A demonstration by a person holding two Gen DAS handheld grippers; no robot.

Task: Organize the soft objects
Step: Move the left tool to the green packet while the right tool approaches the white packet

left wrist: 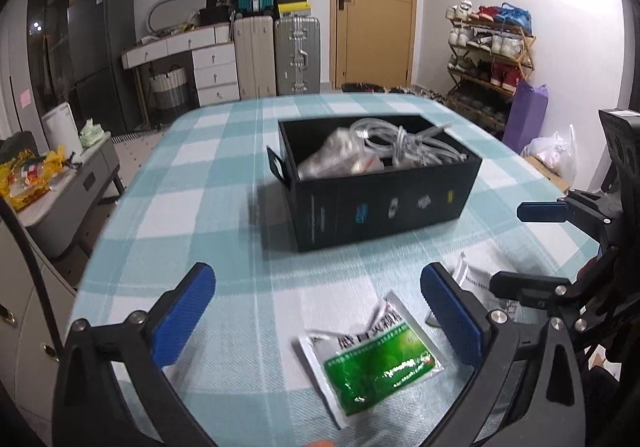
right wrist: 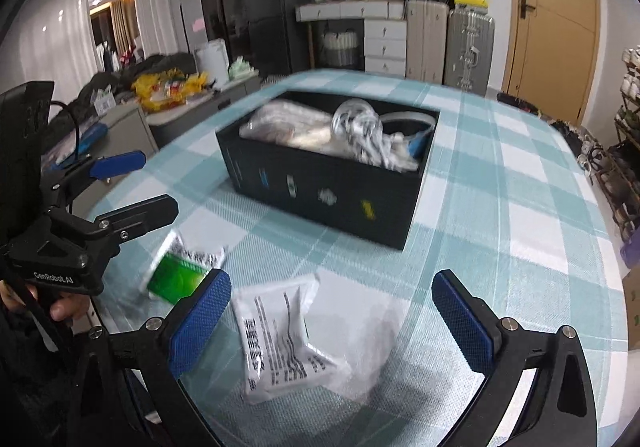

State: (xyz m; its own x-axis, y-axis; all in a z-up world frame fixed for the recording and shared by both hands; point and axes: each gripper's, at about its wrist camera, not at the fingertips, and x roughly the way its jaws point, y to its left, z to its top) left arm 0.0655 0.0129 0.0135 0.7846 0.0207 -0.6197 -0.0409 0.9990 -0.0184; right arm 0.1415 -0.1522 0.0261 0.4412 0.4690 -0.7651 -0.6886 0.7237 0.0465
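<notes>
A green and white sachet (left wrist: 370, 357) lies flat on the checked table, between and just below the tips of my open left gripper (left wrist: 318, 315). It also shows in the right wrist view (right wrist: 180, 271). A white printed packet (right wrist: 280, 335) lies on the cloth between the tips of my open right gripper (right wrist: 332, 323); its edge shows in the left wrist view (left wrist: 476, 279). A black box (left wrist: 380, 187) stands mid-table and holds a clear bag (left wrist: 336, 157) and coiled white cables (left wrist: 400, 139). The box shows in the right wrist view (right wrist: 332, 183) too. Both grippers are empty.
The table (left wrist: 208, 215) has a teal and white checked cloth. My right gripper appears at the right of the left wrist view (left wrist: 532, 247); my left gripper appears at the left of the right wrist view (right wrist: 132, 187). Suitcases, drawers, a shoe rack and a side cabinet stand beyond the table.
</notes>
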